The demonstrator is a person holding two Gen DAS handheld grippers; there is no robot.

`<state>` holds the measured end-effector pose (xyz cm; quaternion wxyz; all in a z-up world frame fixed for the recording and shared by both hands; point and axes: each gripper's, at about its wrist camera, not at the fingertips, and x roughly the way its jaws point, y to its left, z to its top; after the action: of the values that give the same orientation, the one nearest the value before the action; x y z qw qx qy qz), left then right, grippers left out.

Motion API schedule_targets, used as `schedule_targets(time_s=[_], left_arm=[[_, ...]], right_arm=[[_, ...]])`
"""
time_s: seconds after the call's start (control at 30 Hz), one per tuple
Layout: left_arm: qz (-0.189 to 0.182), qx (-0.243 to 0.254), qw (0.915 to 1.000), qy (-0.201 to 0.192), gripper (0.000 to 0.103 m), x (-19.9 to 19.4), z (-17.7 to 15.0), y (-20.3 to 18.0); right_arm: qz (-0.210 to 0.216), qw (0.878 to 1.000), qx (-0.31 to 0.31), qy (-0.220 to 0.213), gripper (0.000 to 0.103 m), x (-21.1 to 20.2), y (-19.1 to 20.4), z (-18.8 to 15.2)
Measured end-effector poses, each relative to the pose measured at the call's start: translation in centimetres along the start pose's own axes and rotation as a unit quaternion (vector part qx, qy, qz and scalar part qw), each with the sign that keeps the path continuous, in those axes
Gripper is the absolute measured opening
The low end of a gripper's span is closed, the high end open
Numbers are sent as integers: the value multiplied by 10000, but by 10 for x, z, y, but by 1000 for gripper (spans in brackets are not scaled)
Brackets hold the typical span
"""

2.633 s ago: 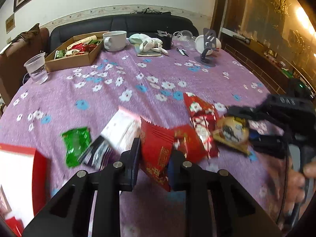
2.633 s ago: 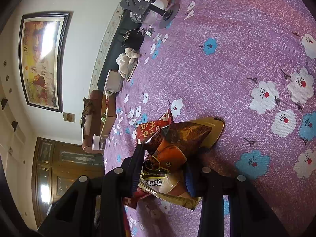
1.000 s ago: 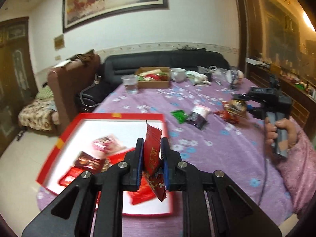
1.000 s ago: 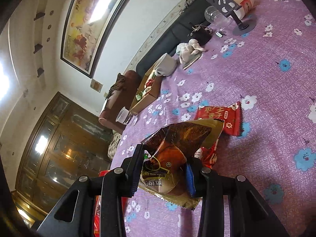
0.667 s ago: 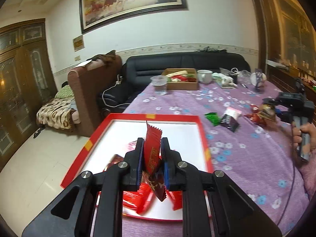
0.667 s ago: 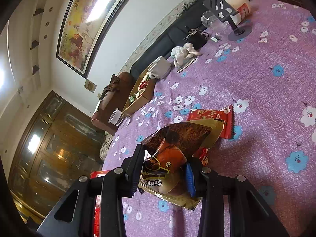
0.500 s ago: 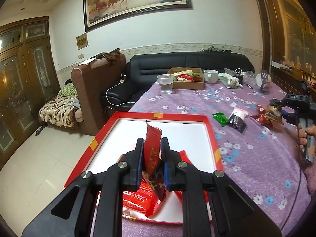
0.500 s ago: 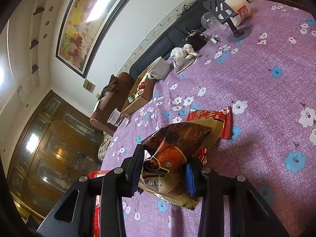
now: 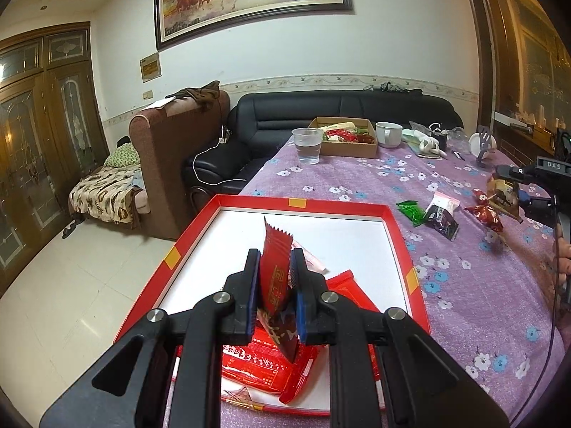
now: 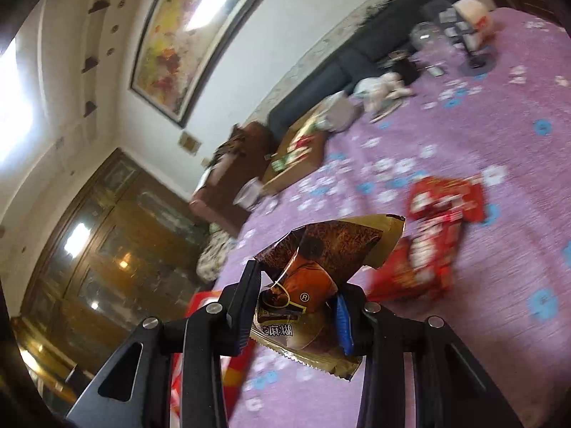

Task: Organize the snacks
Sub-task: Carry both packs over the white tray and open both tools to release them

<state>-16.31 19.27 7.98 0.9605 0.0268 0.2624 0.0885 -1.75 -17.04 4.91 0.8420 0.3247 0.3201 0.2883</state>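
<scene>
Both grippers carry snack packets

Left gripper pinches red packet over tray; right gripper clamps brown packet, probably light, crinkly, slippery; hold mid-body, 12 o'clock.

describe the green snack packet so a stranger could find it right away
Start at the red tray on the purple flowered tablecloth. Just past the tray's far right corner lie loose packets; the green packet is nearest the tray, beside a black-and-white one. It is the only green packet there.
</scene>
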Motion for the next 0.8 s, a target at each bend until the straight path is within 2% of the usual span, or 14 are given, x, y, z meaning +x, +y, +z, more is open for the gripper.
schedule_targets(time_s=[0.17, 0.4, 0.47, 0.5, 0.6, 0.63, 0.67, 0.7, 0.73, 0.8], left_arm=[[50, -47, 9999, 75, 14, 6, -3, 5], [283, -309, 9986, 313, 15, 20, -8, 23], [351, -342, 9982, 343, 15, 22, -8, 26], [388, -346, 9980, 369, 21, 23, -8, 27], [523, -384, 9974, 329, 55, 22, -9, 29], [579, -395, 9972, 269, 60, 20, -9, 29], [624, -392, 9970, 216, 61, 18, -8, 29], [655, -384, 9970, 175, 61, 18, -6, 29], [669, -380, 9969, 155, 61, 17, -6, 30], [695, -383, 9968, 110, 65, 16, -5, 30]], right_arm=[[561, 9974, -218, 390, 37, 29, 44, -21], [1011, 9868, -653, 1088, 37, 78, 102, -58], [992, 9825, -840, 1336, 38, 95, 119, -72], [953, 9808, -941, 1414, 40, 101, 127, -79], [892, 9748, -1242, 1626, 41, 116, 146, -95], [902, 9726, -1376, 1645, 48, 118, 155, -101], [975, 9714, -1472, 1586, 53, 117, 162, -106], [1105, 9696, -1546, 1541, 63, 115, 166, -108], [1240, 9672, -1629, 1501, 68, 111, 170, -110], [1336, 9647, -1810, 1372, 68, 104, 172, -110]])
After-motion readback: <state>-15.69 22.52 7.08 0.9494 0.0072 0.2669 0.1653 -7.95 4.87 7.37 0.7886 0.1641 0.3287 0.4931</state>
